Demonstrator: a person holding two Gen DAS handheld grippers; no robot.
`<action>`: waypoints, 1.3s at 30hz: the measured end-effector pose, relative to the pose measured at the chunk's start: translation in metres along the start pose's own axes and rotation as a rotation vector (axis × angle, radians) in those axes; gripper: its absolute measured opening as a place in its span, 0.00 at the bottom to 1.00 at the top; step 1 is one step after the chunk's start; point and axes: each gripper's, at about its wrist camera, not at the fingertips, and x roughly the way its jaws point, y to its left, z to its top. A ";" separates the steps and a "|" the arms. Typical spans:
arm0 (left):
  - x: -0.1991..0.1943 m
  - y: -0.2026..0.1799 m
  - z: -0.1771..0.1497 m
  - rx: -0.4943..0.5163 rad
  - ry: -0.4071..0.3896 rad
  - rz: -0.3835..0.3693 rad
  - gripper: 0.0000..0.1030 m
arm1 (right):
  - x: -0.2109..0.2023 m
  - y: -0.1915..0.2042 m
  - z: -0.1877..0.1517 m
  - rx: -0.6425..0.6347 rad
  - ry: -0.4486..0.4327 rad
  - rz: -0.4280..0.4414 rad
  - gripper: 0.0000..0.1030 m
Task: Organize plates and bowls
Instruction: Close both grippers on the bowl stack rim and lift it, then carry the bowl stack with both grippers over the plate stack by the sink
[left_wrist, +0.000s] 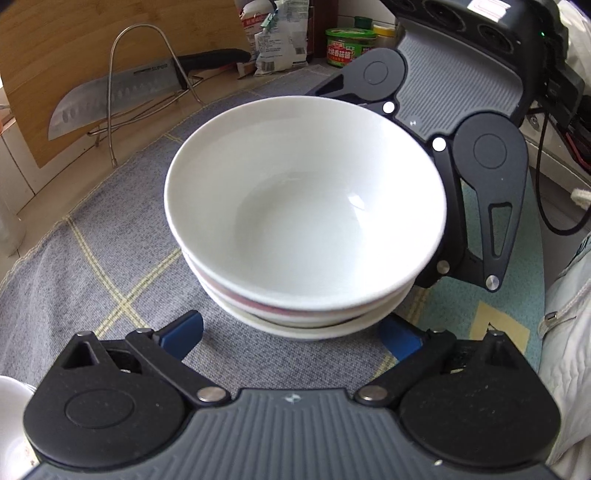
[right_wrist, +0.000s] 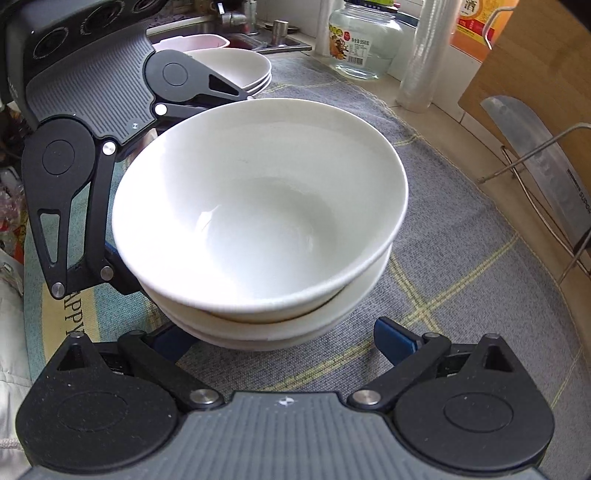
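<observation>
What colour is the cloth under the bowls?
The cloth is grey-blue with pale yellow crossing lines. The left wrist view shows it best.

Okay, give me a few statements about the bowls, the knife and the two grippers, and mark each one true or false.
1. The white ceramic bowls are nested in one stack. True.
2. The top bowl holds soup. False: it is empty.
3. The steel cleaver lies flat on the grey woven mat. False: it sits in a wire rack.
4. The left gripper has its jaws spread wide. True.
5. The right gripper carries a plate. False: its jaws hold nothing.
</observation>
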 end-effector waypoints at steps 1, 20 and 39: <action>-0.001 0.000 0.000 0.006 -0.005 -0.003 0.94 | -0.001 0.001 0.001 -0.017 -0.003 0.000 1.00; 0.006 0.013 0.004 0.039 -0.008 -0.113 0.83 | -0.015 -0.001 0.017 -0.151 0.014 0.081 0.85; 0.008 0.006 0.006 0.050 0.005 -0.070 0.77 | -0.018 0.005 0.021 -0.173 0.013 0.060 0.85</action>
